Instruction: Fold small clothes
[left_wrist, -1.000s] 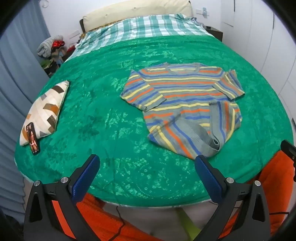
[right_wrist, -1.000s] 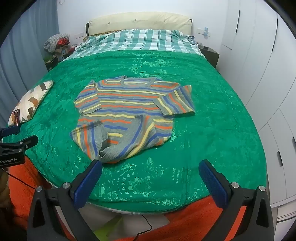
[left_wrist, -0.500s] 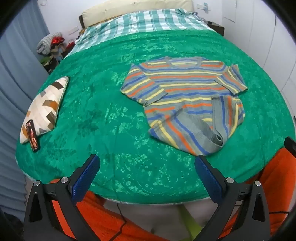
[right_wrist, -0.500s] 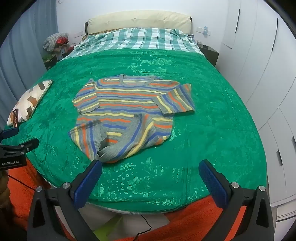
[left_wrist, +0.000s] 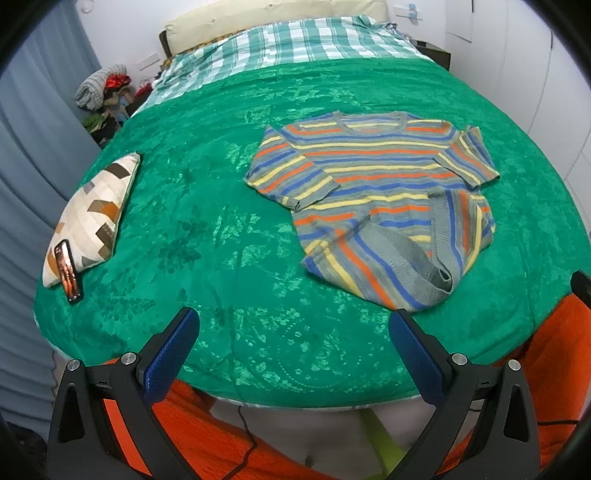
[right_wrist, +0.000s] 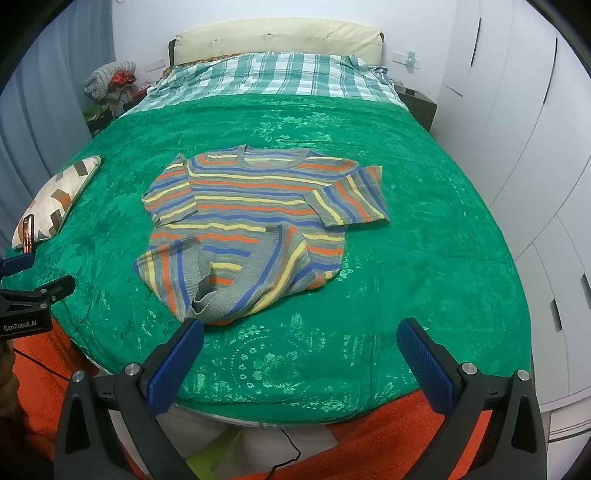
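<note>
A small striped sweater (left_wrist: 373, 188) (right_wrist: 255, 221) in grey, blue, orange and yellow lies on the green bedspread (left_wrist: 221, 229) (right_wrist: 424, 240), neck toward the headboard. Its hem is turned up and rumpled at the near side. My left gripper (left_wrist: 293, 336) hovers open over the bed's near edge, left of the hem, holding nothing. My right gripper (right_wrist: 301, 343) is open too, its left fingertip (right_wrist: 184, 343) just short of the rumpled hem. The left gripper's body (right_wrist: 26, 295) shows at the left edge of the right wrist view.
A patterned cushion (left_wrist: 92, 210) with a phone (left_wrist: 67, 271) leaning on it lies at the bed's left side. A plaid sheet (right_wrist: 273, 77) and headboard are at the far end. White wardrobe doors (right_wrist: 535, 129) run along the right. Orange fabric (left_wrist: 207, 435) lies below the bed edge.
Both grippers have moved slightly forward toward the bed, so the sweater sits a little lower and closer in both views. Both stay open.
</note>
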